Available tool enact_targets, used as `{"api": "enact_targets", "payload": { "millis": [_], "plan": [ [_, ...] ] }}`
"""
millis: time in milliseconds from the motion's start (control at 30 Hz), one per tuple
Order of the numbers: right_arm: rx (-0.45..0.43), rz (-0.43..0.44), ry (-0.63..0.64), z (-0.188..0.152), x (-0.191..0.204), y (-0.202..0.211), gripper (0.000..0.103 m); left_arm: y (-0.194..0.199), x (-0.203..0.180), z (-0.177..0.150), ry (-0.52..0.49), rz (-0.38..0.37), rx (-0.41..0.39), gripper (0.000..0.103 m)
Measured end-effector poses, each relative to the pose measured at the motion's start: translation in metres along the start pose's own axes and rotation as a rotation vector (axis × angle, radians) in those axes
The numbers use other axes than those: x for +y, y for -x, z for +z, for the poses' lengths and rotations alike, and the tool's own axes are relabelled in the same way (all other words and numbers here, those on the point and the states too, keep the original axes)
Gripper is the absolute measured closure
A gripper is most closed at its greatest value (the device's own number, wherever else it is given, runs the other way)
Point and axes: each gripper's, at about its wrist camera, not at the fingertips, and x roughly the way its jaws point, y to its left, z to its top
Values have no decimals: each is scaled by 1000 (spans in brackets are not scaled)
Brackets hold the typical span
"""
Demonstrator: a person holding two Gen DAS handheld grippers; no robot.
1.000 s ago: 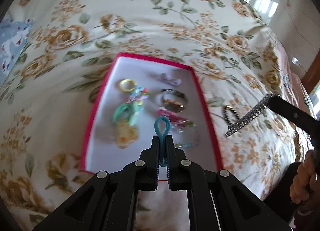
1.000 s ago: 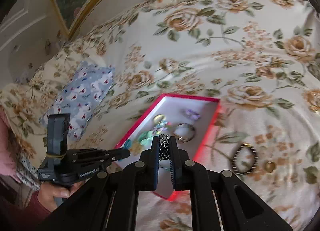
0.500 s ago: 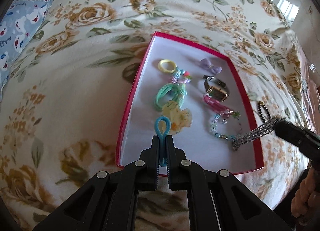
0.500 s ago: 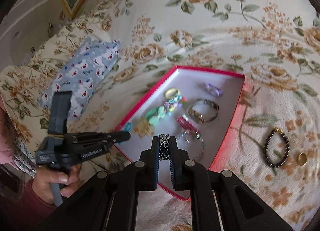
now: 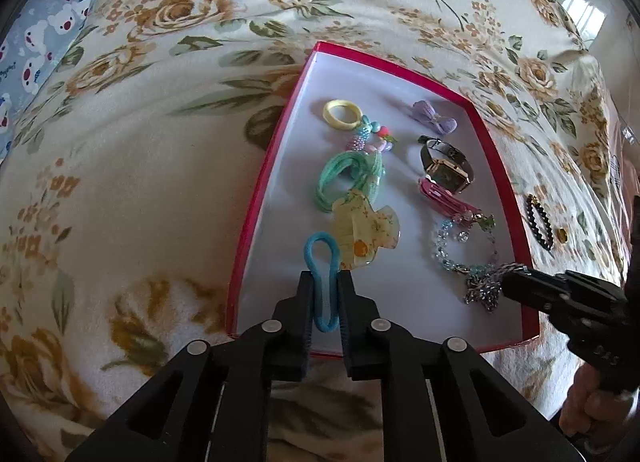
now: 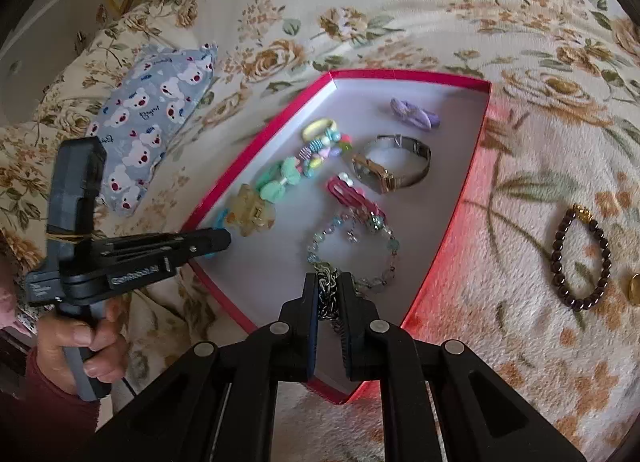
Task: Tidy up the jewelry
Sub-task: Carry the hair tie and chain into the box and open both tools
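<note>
A red-rimmed box with a white floor lies on a bed covered by a floral blanket, and everything else is placed from that box. Over its near edge the left gripper has its jaws opening around a blue hair tie, whose loop stands between the fingers and reaches out over the white floor. Over the box's near right corner the right gripper is clamped narrow on a silver chain, which bunches down onto the box floor. Inside the box lie a yellow hair ring, a purple bow clip, a beaded charm string, a green hair tie, a gold wristwatch, a pink hair clip, a yellow claw clip just beyond the blue hair tie, and a clear bead bracelet beside the chain. Outside the box, to its right on the blanket, lie a dark bead bracelet and a small gold piece. To the box's left rests a blue bear-print pillow
</note>
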Motion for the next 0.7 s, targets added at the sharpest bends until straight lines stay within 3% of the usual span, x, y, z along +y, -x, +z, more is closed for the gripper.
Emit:
{"api": "enact_targets", "payload": {
  "millis": [333,567,700],
  "plan": [
    [33,-2,-11,-2,-4,-8,93,0,-4,-4,-12,-8,-3,78],
    [32,-13,-3,-1,-1,-9,90,3,-5,-5,-18,-6,-14,63],
    [33,-12,-8,-1,-1,-10,90,5,-4,-6,-17,-8,-18,62]
  ]
}}
